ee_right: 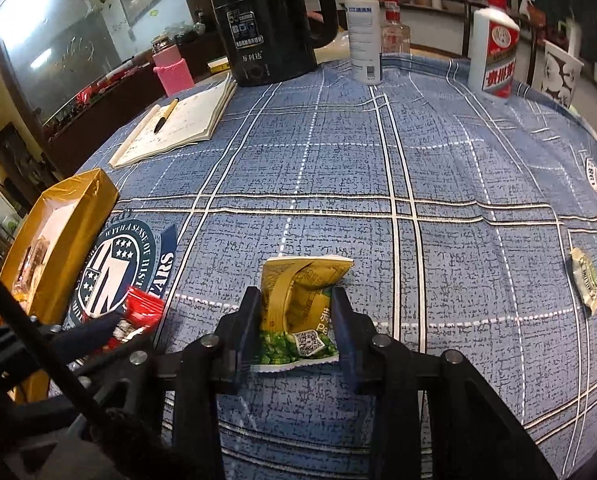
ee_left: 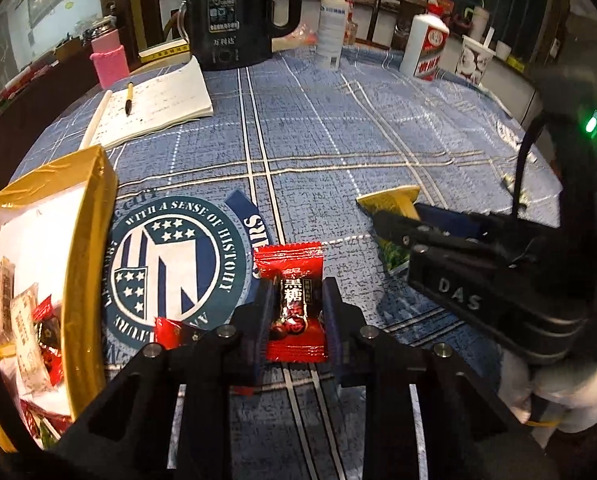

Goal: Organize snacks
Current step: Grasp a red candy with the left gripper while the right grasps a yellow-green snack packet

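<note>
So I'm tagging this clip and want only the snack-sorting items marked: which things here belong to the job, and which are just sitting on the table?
Belongs to the job:
- red candy packet, in the left gripper
- yellow-green snack packet, between the right gripper jaws
- gold box holding snacks
- small packet lying apart

Just lying about:
- black kettle
- notebook and pen
- spray bottle
- pink bottle
</note>
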The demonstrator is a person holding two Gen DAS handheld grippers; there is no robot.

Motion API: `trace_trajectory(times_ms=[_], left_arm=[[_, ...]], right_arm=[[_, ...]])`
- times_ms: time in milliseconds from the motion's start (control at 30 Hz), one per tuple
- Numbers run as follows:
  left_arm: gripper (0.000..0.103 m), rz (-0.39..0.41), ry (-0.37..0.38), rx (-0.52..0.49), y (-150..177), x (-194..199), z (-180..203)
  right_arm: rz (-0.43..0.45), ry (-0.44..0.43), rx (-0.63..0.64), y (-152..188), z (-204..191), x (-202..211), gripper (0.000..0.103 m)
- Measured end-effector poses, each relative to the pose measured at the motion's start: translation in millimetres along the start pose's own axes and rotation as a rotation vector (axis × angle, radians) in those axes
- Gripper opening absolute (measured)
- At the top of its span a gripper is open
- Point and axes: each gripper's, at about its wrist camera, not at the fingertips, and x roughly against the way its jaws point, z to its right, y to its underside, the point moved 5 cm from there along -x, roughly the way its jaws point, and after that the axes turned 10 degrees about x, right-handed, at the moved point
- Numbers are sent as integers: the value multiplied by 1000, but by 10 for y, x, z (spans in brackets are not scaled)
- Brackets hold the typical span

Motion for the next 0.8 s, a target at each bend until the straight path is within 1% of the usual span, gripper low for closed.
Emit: trace_trajectory(times_ms=[167,300,400,600,800], left_arm=[[26,42,45,38,42,251,-35],[26,72,71,67,94,440,-91],[26,108,93,100,131,644,-172],[26,192,122,163,199,1082,-419],[26,297,122,224,373,1571,-715]], right_arm=[[25,0,-24,58,55,88,31],[52,-2,-45,92,80,241,31],[79,-8,-56,110,68,392,31],[145,-32,-45,87,-108,757,31],[221,-76,-2,65,-419,1172,31]])
